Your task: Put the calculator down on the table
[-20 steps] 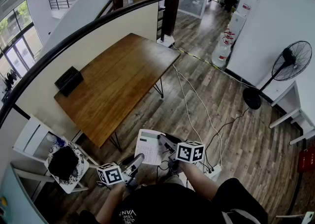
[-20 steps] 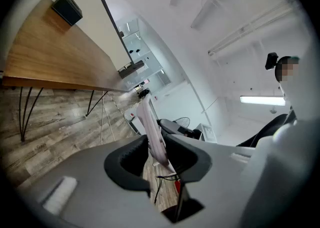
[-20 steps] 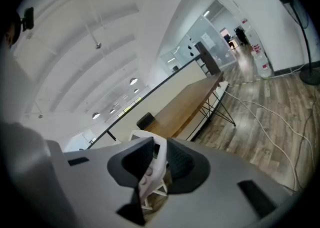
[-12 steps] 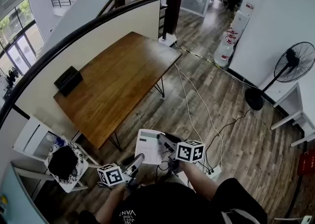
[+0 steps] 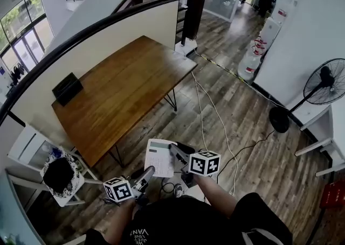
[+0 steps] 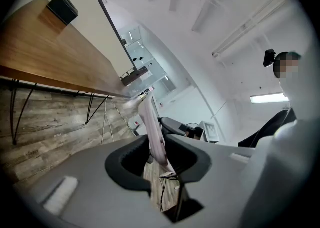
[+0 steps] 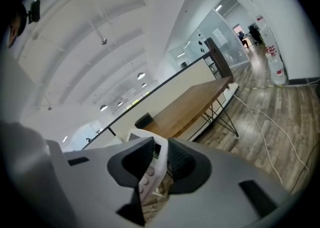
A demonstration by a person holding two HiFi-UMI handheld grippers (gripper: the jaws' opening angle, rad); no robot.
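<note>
A white calculator [image 5: 159,157] hangs in the air over the wooden floor, short of the long wooden table [image 5: 124,85]. My right gripper [image 5: 173,151] is shut on its right edge; in the right gripper view the calculator [image 7: 147,178] sits between the jaws with its buttons showing. My left gripper [image 5: 149,172] is shut on its near edge. The left gripper view shows the calculator [image 6: 151,127] edge-on between the jaws of that gripper [image 6: 156,147]. The table [image 6: 45,46] lies ahead, bare except at its far end.
A black box [image 5: 67,88] stands at the table's far left end. White cables [image 5: 215,125] run across the floor. A chair with a black bundle [image 5: 58,176] stands at the near left. A floor fan [image 5: 326,85] and water bottles [image 5: 249,66] are at the right.
The head view has shifted a little, so the table and the black box sit slightly further left. Both grippers keep their hold on the calculator.
</note>
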